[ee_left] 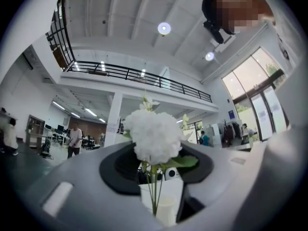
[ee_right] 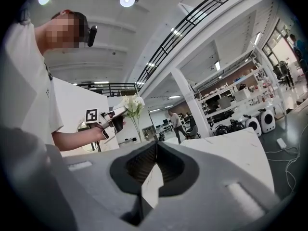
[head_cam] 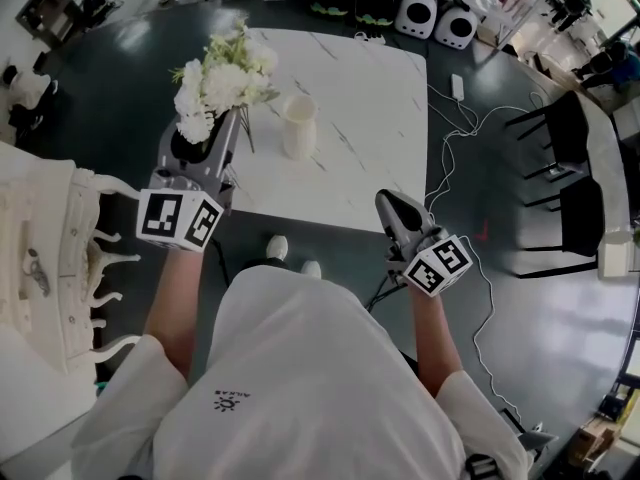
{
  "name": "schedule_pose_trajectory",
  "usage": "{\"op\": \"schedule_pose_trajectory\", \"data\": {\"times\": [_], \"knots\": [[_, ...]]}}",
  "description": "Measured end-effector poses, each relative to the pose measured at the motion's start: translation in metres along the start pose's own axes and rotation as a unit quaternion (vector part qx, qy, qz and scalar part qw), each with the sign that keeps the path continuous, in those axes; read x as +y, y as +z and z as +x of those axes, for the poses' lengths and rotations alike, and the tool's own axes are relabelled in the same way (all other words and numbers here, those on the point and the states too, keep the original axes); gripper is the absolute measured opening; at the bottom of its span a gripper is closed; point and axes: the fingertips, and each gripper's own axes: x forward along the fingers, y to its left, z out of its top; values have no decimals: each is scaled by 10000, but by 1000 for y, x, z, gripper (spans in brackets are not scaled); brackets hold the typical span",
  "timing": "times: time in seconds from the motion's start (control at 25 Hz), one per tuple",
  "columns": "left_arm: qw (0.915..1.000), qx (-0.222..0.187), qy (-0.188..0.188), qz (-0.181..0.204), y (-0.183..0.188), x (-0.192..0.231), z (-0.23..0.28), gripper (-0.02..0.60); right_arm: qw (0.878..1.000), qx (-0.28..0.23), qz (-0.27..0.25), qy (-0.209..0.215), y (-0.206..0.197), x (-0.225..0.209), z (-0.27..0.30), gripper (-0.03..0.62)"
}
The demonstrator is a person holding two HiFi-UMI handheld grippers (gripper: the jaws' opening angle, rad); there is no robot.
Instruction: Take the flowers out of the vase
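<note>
The flowers (head_cam: 222, 76), a white bunch on thin green stems, are out of the vase (head_cam: 299, 125) and held in the air over the left edge of the marble table (head_cam: 370, 138), just left of the vase, which stands upright on it. The left gripper (head_cam: 215, 133) has its jaws clamped on the stems (blossoms above the jaws). The right gripper (head_cam: 390, 204), jaws together and empty, is at the table's near edge.

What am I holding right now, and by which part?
The left gripper grips the flowers by their stems, out of the vase. The right gripper is shut on nothing.
</note>
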Motion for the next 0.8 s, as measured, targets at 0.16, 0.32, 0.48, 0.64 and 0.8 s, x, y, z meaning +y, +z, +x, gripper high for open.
{"op": "schedule_pose_trajectory", "data": {"times": [0.16,0.32,0.48,0.64,0.8], "knots": [[9999,159,57,-23,-15,6,-9,184,10000,28,-62,27,3,1,3,2],[9996,247,106,-96,-36,12,-32,183,9999,-25,-150,0,-5,9,4,2],[9992,328,123,-168,-46,22,-47,183,9998,-16,-216,-46,-6,17,9,2],[9986,473,116,-188,-57,32,-59,183,9997,-16,-236,-97,-4,26,18,2],[9976,637,67,-245,-70,42,-71,183,9994,-62,-278,-177,0,36,27,2]]}}
